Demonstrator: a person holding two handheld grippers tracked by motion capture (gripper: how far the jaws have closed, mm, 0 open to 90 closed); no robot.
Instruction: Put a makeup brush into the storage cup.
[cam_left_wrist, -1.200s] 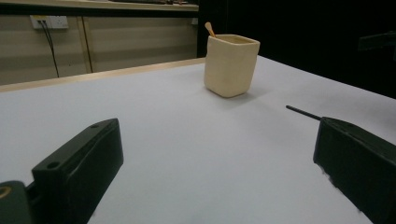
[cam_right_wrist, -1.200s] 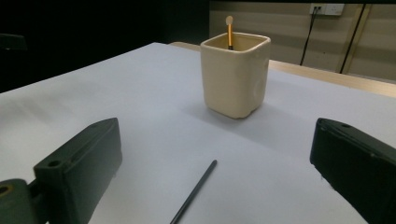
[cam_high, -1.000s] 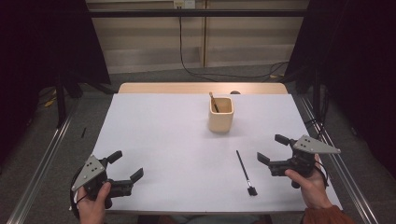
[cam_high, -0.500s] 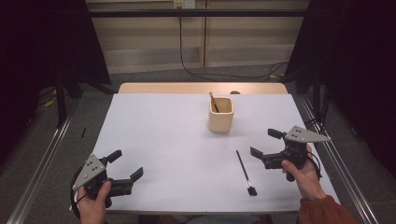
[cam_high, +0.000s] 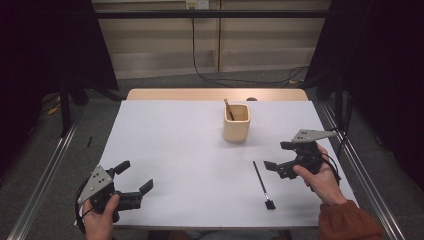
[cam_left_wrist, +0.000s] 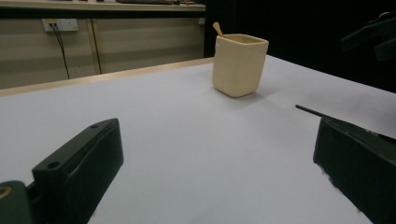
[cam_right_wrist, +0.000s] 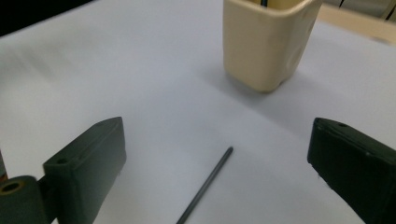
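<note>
One black brush (cam_high: 262, 184) lay flat on the white table (cam_high: 190, 150), near its front edge, just left of the right gripper (cam_high: 280, 156), whose jaws stood apart and empty. Grey floor and dark curtains surrounded the table. A cream cup (cam_high: 236, 122) holding a stick (cam_high: 228, 108) stood behind. The left gripper (cam_high: 134, 180), also spread, rested far left. The right gripper had moved nearer the brush.

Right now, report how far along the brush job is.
Done: one wooden-handled tool already stands in the beige cup. In hand: the right gripper, jaws open, hangs beside the black brush, which lies flat on the white table, ungripped. The left gripper rests open at the near left corner. Left, probably: grasp the brush, lift it and drop it in the cup.
</note>
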